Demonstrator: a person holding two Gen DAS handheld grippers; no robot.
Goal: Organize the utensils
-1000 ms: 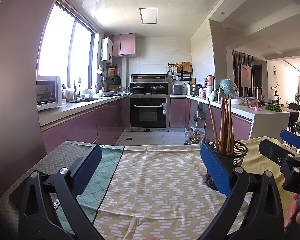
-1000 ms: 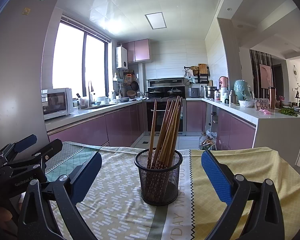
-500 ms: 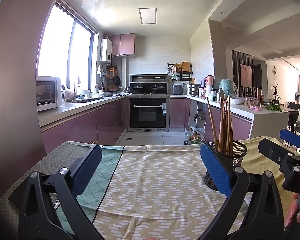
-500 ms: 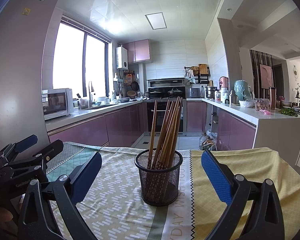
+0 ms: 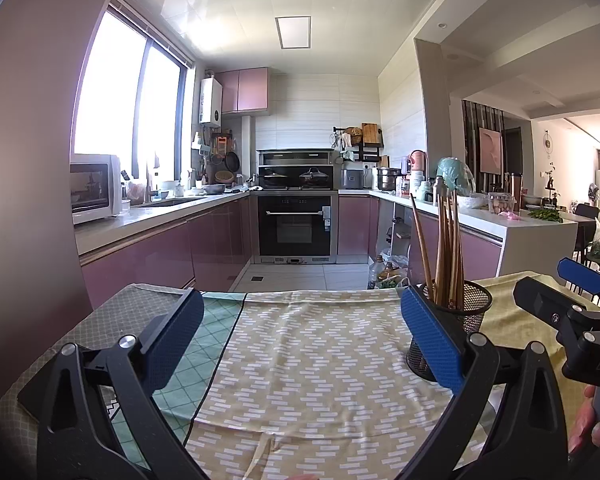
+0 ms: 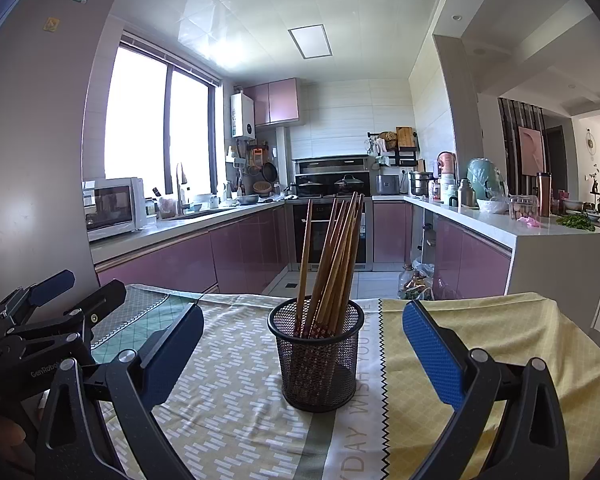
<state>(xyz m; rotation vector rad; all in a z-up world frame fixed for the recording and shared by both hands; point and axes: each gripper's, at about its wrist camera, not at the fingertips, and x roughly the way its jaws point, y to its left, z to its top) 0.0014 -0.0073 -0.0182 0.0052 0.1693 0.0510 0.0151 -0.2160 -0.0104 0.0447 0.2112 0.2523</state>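
Observation:
A black mesh cup [image 6: 317, 356] stands on the patterned tablecloth [image 6: 228, 408], holding several brown chopsticks [image 6: 332, 256] that lean right. My right gripper [image 6: 304, 344] is open, its blue pads wide apart on either side of the cup and nearer the camera. In the left wrist view the same cup [image 5: 470, 316] with its chopsticks [image 5: 446, 252] sits behind the right blue pad. My left gripper [image 5: 300, 340] is open over bare cloth, holding nothing. Each view shows the other gripper at its edge: the right gripper [image 5: 572, 304] and the left gripper [image 6: 56, 300].
The table's far edge [image 6: 460, 300] drops to the kitchen floor. Purple cabinets [image 6: 172, 264] and a white counter [image 6: 520, 232] run behind, with an oven [image 5: 294, 224] at the back. A finger [image 5: 588, 428] shows at the lower right of the left wrist view.

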